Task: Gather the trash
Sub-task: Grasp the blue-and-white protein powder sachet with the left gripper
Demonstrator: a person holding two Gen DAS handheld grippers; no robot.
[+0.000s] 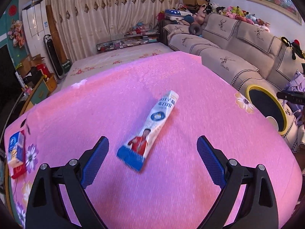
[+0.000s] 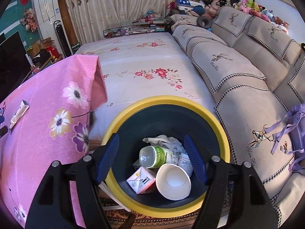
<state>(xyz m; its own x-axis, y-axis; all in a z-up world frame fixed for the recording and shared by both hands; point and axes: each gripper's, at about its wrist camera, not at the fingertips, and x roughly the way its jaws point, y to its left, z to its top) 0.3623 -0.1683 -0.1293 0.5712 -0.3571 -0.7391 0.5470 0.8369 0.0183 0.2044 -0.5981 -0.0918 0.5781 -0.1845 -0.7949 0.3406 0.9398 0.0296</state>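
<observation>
A white and blue tube-shaped wrapper (image 1: 148,131) lies flat on the pink flowered cloth (image 1: 171,87). My left gripper (image 1: 152,143) hovers over its near end, open, the blue pads wide on either side and not touching it. My right gripper (image 2: 151,143) hangs open above the yellow-rimmed dark bin (image 2: 215,122), nothing between its fingers. Inside the bin lie a white paper cup (image 2: 174,181), a plastic bottle with a green label (image 2: 152,155), a small carton (image 2: 141,181) and crumpled tissue (image 2: 164,140). The same wrapper (image 2: 19,113) shows at the far left of the right wrist view.
Blue and red packets (image 1: 16,153) lie at the cloth's left edge. The bin (image 1: 284,114) stands at the right, beside a beige sofa (image 2: 238,80) holding a purple garment (image 2: 295,129). A flowered mattress (image 2: 141,61) stretches behind, with shelves and curtains beyond.
</observation>
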